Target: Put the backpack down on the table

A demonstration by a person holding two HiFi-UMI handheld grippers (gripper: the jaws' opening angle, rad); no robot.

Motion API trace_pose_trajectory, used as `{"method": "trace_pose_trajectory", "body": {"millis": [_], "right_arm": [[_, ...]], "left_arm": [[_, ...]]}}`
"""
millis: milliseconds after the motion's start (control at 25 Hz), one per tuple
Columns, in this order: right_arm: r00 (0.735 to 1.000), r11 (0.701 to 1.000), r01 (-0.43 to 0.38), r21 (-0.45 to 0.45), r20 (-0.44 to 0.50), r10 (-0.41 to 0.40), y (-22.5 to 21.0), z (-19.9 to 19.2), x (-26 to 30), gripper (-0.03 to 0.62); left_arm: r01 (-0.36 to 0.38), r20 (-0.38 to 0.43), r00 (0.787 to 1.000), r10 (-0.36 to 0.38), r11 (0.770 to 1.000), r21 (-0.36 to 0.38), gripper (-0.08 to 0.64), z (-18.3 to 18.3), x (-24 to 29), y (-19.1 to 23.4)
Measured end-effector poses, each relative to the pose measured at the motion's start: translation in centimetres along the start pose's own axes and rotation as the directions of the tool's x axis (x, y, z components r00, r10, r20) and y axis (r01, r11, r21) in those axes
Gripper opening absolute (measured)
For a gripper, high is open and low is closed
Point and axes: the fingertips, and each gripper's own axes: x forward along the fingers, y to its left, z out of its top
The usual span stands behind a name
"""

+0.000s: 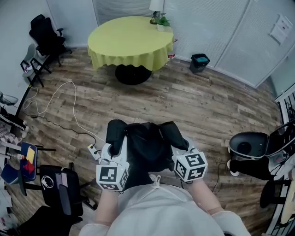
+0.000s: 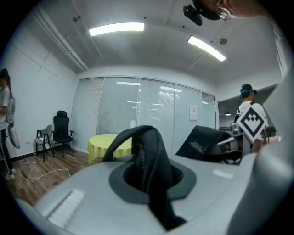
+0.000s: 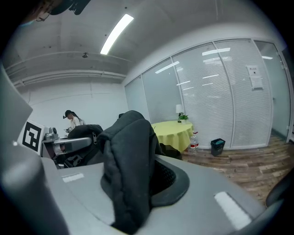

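I hold a black backpack [image 1: 146, 145] up in front of me, above the wooden floor. My left gripper [image 1: 114, 148] is shut on a black strap [image 2: 149, 156] at the pack's left side; in the left gripper view the strap loops up from between the jaws of that gripper [image 2: 151, 183]. My right gripper [image 1: 184, 150] is shut on a padded black strap [image 3: 128, 156] at the pack's right side, pinched in the gripper [image 3: 138, 183]. The round table with a yellow-green cloth [image 1: 129, 41] stands some way ahead across the floor.
A lamp and a small plant [image 1: 159, 14] stand on the table's far edge. Black office chairs [image 1: 46, 34] are at the back left, a small bin [image 1: 199, 62] by the glass wall. A white cable [image 1: 60, 99] and power strip [image 1: 93, 151] lie on the floor. A person [image 2: 5, 124] stands at left.
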Motion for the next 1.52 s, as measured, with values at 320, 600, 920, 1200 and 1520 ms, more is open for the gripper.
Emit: {"method": "trace_pose_trajectory", "body": {"millis": [320,600,920,1200,1520], "right_arm": [[1.000,1.000,0.025,0.014,-0.010,-0.025,-2.1,3.3,6.0,0.034],[0.997,0.998,0.067,0.022,-0.028,-0.066,-3.6,8.4,14.5,0.034],[0.996,0.996,0.084,0.015,-0.010,-0.084,-2.2,14.8,26.6,0.035],[0.999,0.999,0.049,0.014,0.015,-0.049,0.1,18.7,35.0,0.035],[0.999,0.999,-0.042,-0.009,-0.026,0.041,1.3,20.7,43.0,0.035]], "left_arm": [[0.031,-0.010,0.999,-0.032,0.999,-0.022,0.028,1.6,7.0,3.6],[0.079,-0.020,0.997,-0.080,0.996,-0.041,0.028,4.3,15.3,9.6],[0.118,0.003,0.993,-0.118,0.992,-0.035,0.028,8.1,24.0,19.6],[0.088,0.018,0.996,-0.088,0.996,-0.020,0.028,10.3,27.9,27.2],[0.000,-0.006,1.000,0.000,1.000,-0.027,0.028,10.3,31.0,32.9]]}}
